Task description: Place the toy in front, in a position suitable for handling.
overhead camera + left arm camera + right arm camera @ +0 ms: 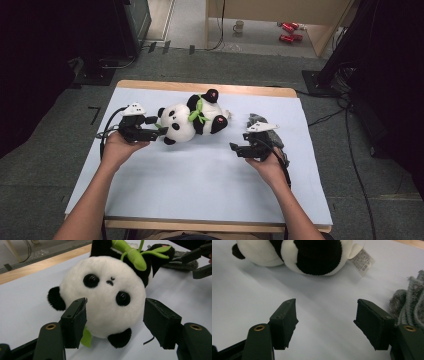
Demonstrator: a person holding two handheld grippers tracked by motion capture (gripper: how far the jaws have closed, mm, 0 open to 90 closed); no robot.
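A black-and-white panda plush (182, 122) with a green bamboo sprig (132, 255) lies on the pale blue table cover (200, 175), its head toward the left. My left gripper (159, 126) is at the head, open, with the jaws just short of the panda's face (105, 297) and the pads clear of it. My right gripper (236, 150) hovers to the right of the plush, open with nothing between its fingers (325, 307). Ahead of it lie the panda's body (317, 255) and its label (362, 261). A grey knit piece (409, 300) lies beside its right jaw.
The grey knit piece (257, 120) lies behind the right hand. The table's wooden far edge (200, 87) runs behind the plush. On the floor beyond are a mug (239, 26), red items (290, 31) and cables (350, 135) at the right.
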